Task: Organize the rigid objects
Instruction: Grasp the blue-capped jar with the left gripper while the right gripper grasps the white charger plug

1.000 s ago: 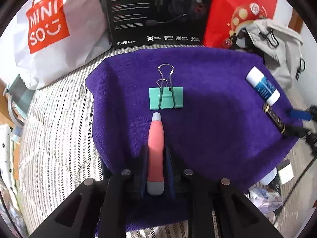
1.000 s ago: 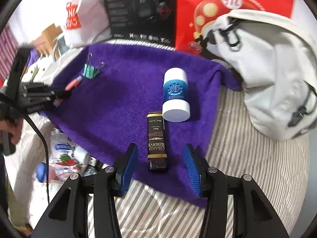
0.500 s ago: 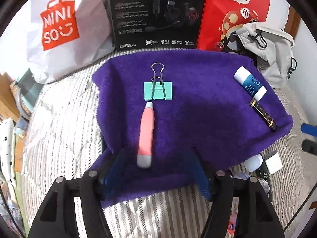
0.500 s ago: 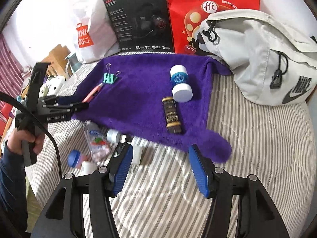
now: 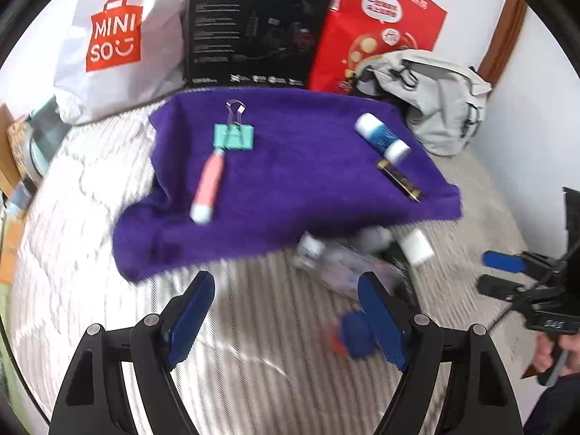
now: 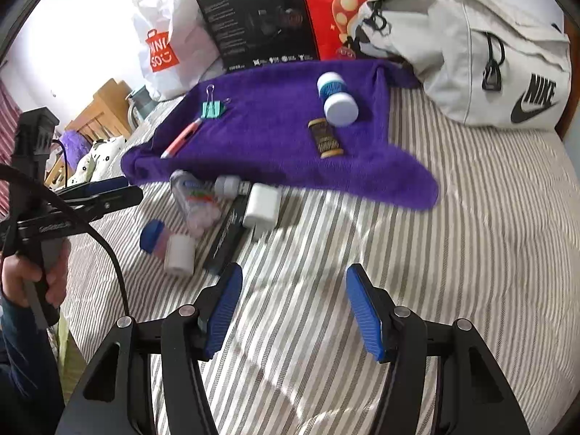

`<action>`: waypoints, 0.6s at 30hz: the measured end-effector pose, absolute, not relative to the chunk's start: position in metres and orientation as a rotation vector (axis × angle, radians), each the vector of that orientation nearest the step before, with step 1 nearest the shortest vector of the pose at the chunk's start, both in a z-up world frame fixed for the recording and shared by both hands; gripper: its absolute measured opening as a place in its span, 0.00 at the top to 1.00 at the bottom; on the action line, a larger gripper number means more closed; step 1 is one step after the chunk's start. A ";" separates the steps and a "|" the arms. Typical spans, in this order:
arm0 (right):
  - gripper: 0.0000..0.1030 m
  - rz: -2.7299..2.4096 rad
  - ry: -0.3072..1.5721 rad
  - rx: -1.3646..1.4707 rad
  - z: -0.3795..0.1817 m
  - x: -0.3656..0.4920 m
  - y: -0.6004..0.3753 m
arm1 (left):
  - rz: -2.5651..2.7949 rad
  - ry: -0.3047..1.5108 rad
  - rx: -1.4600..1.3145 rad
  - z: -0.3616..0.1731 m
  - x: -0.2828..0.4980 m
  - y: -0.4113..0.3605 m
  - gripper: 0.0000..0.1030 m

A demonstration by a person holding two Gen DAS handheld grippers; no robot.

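Note:
A purple towel (image 5: pixel 297 166) (image 6: pixel 275 137) lies on the striped bed. On it rest a teal binder clip (image 5: pixel 233 136) (image 6: pixel 212 108), a pink pen-like tool (image 5: pixel 209 185) (image 6: pixel 181 141), a blue-and-white tube (image 5: pixel 380 137) (image 6: pixel 335 99) and a black-and-gold stick (image 5: pixel 398 179) (image 6: pixel 325 138). My left gripper (image 5: pixel 286 315) is open and empty, held back over the stripes in front of the towel. My right gripper (image 6: pixel 293 308) is also open and empty, well short of the towel. Each gripper shows in the other's view, left gripper (image 6: pixel 108 190) and right gripper (image 5: pixel 504 272).
Loose items lie off the towel's front edge: a clear pouch (image 6: pixel 197 203), a white charger (image 6: pixel 262 204), a black flat box (image 6: pixel 226 239), a blue-capped tube (image 6: pixel 152 235). A Miniso bag (image 5: pixel 108 36), black box (image 5: pixel 253 25), red bag (image 5: pixel 377 25) and grey backpack (image 6: pixel 464 47) line the back.
My left gripper let go of the pink tool, which now lies on the towel, and drew back to the right. My right gripper also pulled back from the black-and-gold stick.

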State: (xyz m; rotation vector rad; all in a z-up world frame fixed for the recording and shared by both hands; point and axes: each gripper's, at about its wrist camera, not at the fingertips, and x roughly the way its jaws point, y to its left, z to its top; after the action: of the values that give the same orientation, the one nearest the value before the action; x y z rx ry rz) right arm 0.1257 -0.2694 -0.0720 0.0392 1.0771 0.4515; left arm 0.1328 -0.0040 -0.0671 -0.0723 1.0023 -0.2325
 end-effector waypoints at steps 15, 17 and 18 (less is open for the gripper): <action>0.42 0.488 1.060 0.134 -0.071 0.092 -0.267 | -0.183 1.013 0.122 -0.093 0.101 -0.038 0.29; 0.42 0.495 1.060 0.137 -0.071 0.088 -0.266 | -0.211 1.013 0.083 -0.095 0.102 -0.035 0.38; 0.42 0.497 1.063 0.138 -0.073 0.086 -0.266 | -0.240 1.015 0.055 -0.096 0.103 -0.035 0.40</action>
State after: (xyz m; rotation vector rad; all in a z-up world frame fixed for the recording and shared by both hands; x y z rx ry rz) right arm 0.0865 -0.2657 -0.0726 0.1375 1.0628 0.4972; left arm 0.1033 -0.0348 -0.0963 0.0549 1.0148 -0.2403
